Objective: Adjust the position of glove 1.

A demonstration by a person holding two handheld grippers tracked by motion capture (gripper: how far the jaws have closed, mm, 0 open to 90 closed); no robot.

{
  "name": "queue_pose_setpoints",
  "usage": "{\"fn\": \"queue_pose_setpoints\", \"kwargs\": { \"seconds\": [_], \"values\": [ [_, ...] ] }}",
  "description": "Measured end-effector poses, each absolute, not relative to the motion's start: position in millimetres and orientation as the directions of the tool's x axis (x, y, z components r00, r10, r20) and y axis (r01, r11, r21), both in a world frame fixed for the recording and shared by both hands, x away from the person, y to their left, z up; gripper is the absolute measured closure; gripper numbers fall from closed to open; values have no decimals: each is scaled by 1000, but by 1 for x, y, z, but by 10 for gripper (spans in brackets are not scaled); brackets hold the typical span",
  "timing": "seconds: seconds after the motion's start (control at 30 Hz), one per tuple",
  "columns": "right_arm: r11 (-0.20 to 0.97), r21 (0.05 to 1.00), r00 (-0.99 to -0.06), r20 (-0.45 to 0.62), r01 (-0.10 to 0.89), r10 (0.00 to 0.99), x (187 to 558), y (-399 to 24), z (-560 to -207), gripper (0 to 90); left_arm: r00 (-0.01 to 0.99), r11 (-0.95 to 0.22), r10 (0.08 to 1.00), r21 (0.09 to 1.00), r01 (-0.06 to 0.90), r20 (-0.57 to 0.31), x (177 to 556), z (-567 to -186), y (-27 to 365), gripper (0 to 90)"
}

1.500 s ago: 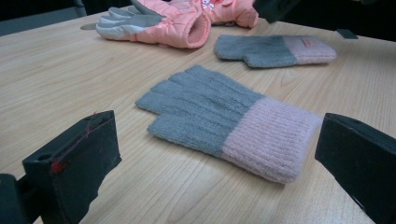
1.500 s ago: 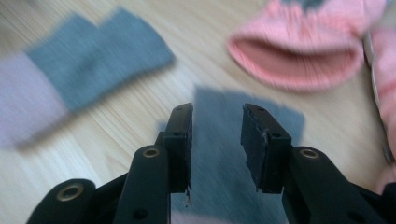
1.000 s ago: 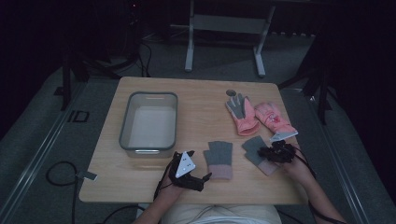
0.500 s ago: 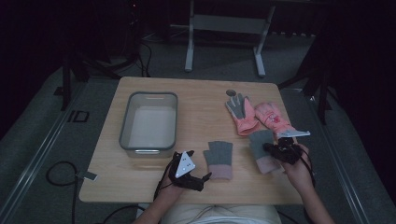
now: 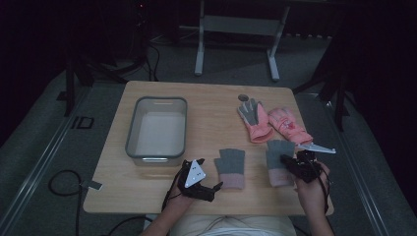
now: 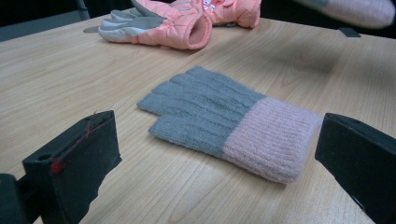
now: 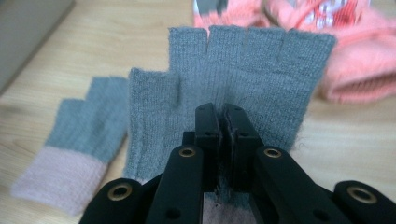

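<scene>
The right hand-held gripper (image 7: 223, 121) is pressed together on a grey knit glove with a pink cuff (image 7: 243, 74); its jaws have just been closing, and the fabric is now pinched between them near the palm. Compared with a second ago, this held glove has been raised off the bench (image 5: 206, 98) and is carried in front of the jaws, fingers pointing away from the hand. From this it is judged that the grasp has succeeded and that the carrying step has begun.

The matching glove (image 6: 229, 126) is left flat on the bench, just ahead of the left hand-held gripper (image 5: 199, 179), whose jaws are spread wide to either side of it without contact; that gripper has been kept where it was. A pair of coral padded gloves (image 5: 273, 123) is seen beyond the right hand-held gripper, and a grey plastic bin (image 5: 157, 129) beyond and to the outer side of the left one. The bin is judged the likely destination, though this cannot be confirmed
</scene>
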State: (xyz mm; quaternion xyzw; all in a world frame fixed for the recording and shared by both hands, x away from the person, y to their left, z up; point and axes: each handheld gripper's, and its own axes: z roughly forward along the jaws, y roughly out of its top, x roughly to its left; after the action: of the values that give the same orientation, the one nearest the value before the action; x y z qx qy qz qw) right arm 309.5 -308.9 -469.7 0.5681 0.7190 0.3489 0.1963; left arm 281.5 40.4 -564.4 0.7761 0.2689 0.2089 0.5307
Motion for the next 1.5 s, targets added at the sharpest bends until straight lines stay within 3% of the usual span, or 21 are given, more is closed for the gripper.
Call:
{"fn": "queue_pose_setpoints", "kwargs": {
  "seconds": [0.47,0.9,1.07,1.27,1.4,1.5],
  "values": [
    [118,650,-237,99,750,966,326,-301,-527,848,770,-298,636,934,197,40,282,-564,40,0],
    [97,651,-230,123,753,965,329,-306,-537,714,772,-300,634,934,196,42,282,-564,40,0],
    [264,671,-423,82,693,903,334,-314,-521,646,772,-296,634,935,196,39,282,-564,40,0],
    [489,630,-642,19,602,766,343,-328,-509,637,772,-295,635,935,196,39,282,-564,40,0],
    [533,603,-668,0,594,744,346,-333,-511,608,769,-293,638,935,197,38,282,-564,40,0],
    [504,607,-651,31,615,758,345,-333,-518,584,765,-292,642,935,200,37,282,-564,40,0]
  ]
}}
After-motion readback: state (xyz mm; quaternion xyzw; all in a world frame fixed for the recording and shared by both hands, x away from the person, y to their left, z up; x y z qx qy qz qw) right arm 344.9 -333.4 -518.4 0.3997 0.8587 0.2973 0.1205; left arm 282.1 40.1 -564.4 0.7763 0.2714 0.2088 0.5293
